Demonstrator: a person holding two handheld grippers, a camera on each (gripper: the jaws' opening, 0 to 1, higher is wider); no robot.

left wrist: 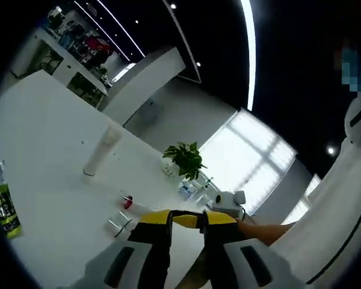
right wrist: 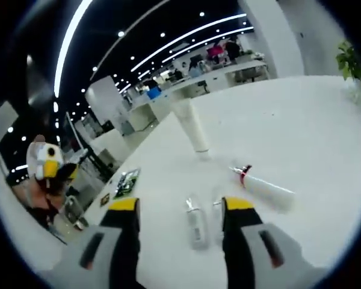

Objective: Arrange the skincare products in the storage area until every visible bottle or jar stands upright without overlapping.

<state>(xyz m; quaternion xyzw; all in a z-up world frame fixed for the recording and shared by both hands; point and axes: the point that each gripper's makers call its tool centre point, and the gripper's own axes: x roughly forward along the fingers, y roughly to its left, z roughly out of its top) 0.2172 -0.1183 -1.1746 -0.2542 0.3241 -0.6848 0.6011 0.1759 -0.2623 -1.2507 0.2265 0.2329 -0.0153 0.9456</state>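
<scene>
Left gripper [left wrist: 186,232]: its yellow-tipped jaws rise at bottom centre of the left gripper view, set narrow with a slim gap between them and nothing in it.
Right gripper [right wrist: 182,208]: jaws spread wide at the bottom of the right gripper view, with nothing gripped.
White table [left wrist: 42,126]: takes up the left half of the left gripper view and the centre and right of the right gripper view.
Tall white tube [left wrist: 102,150]: one, standing on the table, centre-left in the left gripper view; just above centre [right wrist: 192,126] in the right gripper view.
Red-collared white bottle [right wrist: 266,188]: one, lying on its side right of centre in the right gripper view; in the left gripper view its red collar [left wrist: 128,203] sits just above the left jaw.
Small clear bottle [right wrist: 196,224]: one, lying flat between the right gripper's jaws, not touching either as far as can be told; in the left gripper view it lies at [left wrist: 119,226].
Green-labelled bottle [left wrist: 5,205]: one, at the far left edge of the left gripper view; whether it stands or lies cannot be told.
Green-printed flat item [right wrist: 126,180]: one, lying on the table, lower left in the right gripper view; too blurred to identify.
Potted plant [left wrist: 185,159]: one, at centre of the left gripper view, at the table's far edge; leaves at the upper right edge [right wrist: 352,63] of the right gripper view.
</scene>
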